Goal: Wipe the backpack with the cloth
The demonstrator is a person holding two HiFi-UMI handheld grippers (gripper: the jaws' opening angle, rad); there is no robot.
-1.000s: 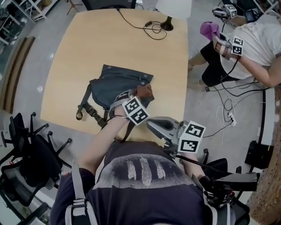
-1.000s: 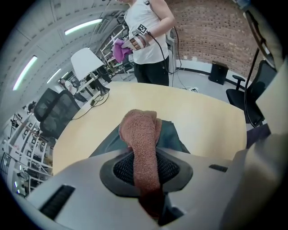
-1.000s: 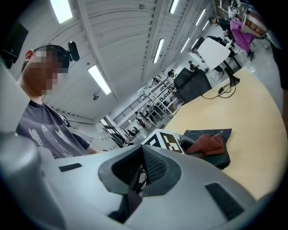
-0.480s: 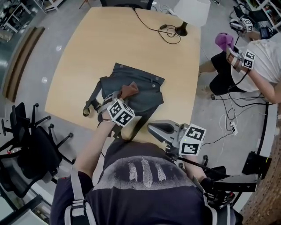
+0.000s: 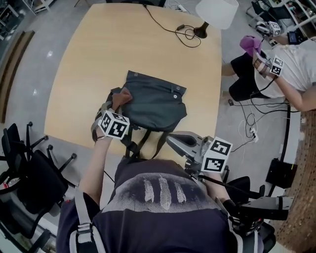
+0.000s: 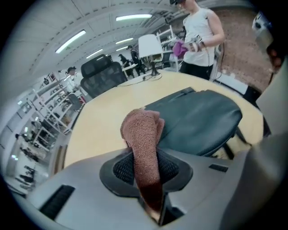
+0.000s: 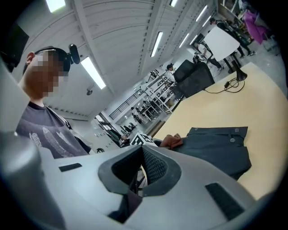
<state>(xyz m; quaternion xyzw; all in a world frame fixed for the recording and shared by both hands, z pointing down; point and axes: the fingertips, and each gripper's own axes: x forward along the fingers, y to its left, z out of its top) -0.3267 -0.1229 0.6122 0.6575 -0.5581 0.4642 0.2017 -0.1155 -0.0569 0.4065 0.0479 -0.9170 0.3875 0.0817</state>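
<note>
Black office chairs (image 5: 29,173) stand on the floor at the far left, beside a pale wooden table (image 5: 123,49). The left gripper (image 6: 150,188) is clamped on a brown cloth (image 6: 144,134), which is pressed on the left edge of the dark grey backpack (image 5: 158,106) lying flat near the table's front edge, straps hanging over it. Just to the right, the right gripper (image 7: 140,173) hovers with jaws together, empty. Farther right, at the table's back edge, are a white lamp (image 5: 216,11) and its cord (image 5: 181,32). Beyond the table, another person (image 5: 296,54) holds a purple cloth (image 5: 249,43).

Wooden table (image 5: 98,59), dark backpack (image 5: 155,106), white lamp (image 5: 216,12), black cable (image 5: 185,34)
</note>
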